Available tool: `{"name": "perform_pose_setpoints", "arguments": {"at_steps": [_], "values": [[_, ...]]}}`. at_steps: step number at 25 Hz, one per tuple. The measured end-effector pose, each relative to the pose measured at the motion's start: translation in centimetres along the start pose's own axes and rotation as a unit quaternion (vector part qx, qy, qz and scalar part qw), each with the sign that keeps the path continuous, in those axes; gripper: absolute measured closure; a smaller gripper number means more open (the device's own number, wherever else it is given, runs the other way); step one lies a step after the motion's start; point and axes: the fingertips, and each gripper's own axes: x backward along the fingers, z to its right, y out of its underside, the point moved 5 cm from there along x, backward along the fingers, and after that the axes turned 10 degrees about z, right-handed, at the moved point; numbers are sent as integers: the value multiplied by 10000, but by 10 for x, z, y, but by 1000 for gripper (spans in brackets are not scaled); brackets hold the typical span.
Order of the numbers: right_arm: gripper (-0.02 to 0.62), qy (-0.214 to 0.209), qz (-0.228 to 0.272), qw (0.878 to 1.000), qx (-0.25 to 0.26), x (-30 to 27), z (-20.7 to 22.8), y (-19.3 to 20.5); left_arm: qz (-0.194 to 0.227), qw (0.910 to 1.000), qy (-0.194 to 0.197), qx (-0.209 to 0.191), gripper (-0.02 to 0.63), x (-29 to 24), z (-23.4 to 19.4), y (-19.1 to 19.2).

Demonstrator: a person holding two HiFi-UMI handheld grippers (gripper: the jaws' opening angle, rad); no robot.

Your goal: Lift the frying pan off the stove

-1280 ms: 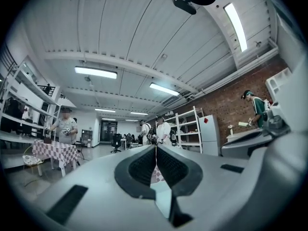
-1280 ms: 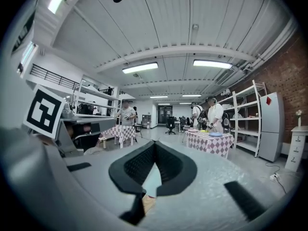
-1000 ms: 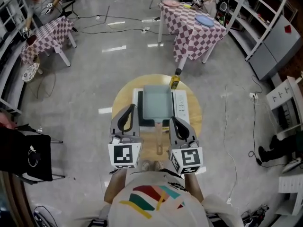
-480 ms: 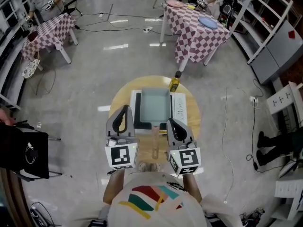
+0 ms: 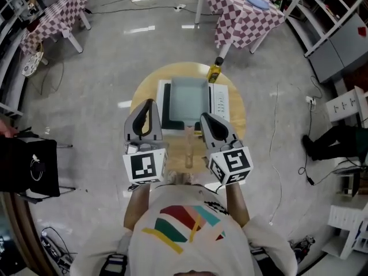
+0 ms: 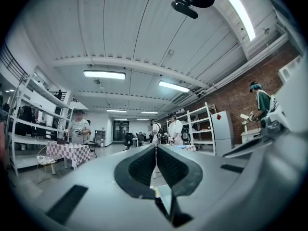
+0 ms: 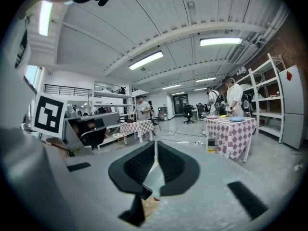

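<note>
Polished grey floor (image 5: pixel 92 68) surrounds a round wooden table (image 5: pixel 145 94) that carries a white stove (image 5: pixel 221 103). On the stove's left part sits the frying pan (image 5: pixel 187 99), square and pale grey-blue, its wooden handle (image 5: pixel 188 147) reaching off the stove's near edge toward the person. The left tongs (image 5: pixel 149 104) hang just off the stove's near left corner, with the jaws pressed together and nothing between them. The right tongs (image 5: pixel 205 119) hang off the stove's near edge, just right of the handle and apart from it, and are likewise pressed together and empty. A yellow bottle (image 5: pixel 214 72) stands just past the stove's far right corner. A checkered table (image 5: pixel 244 16) stands well beyond the stove.
</note>
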Motion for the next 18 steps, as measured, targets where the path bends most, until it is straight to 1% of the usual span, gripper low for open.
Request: {"name": "perform_pose_setpoints", "arguments": {"at_steps": [1, 2, 5, 7, 8, 9, 10, 13, 15, 16, 18], "values": [[568, -157, -47, 9998, -74, -1, -1, 2, -7, 10000, 17, 8, 598, 2, 0, 4], [506, -285, -112, 9994, -178, -2, -3, 6, -47, 10000, 12, 31, 598, 5, 0, 7], [483, -464, -245, 9966, -640, -1, 0, 17, -186, 9998, -46, 88, 598, 11, 1, 12], [444, -620, -326, 9913, -1117, -1, 4, 26, -178, 9998, 12, 56, 600, 11, 4, 13], [420, -736, -356, 9866, -1411, -1, 6, 30, -267, 9996, 74, 23, 598, 11, 6, 14], [366, -857, -381, 9807, -1716, 0, 6, 35, -407, 9991, 143, -12, 600, 11, 8, 15], [332, -955, -417, 9742, -2001, 1, 7, 41, -506, 9985, 195, -33, 598, 11, 9, 16], [311, -1034, -657, 9577, -2603, 4, 10, 67, -545, 9983, 206, -22, 598, 13, 10, 17], [310, -1029, -970, 9451, -2947, 7, 12, 92, -646, 9978, 155, -26, 600, 17, 9, 19], [310, -1012, -1115, 9379, -3126, 8, 15, 104, -694, 9975, 136, -27, 598, 17, 8, 19], [310, -917, -1252, 9256, -3453, 4, 22, 125, -657, 9977, 139, -36, 600, 13, 6, 20]]}}
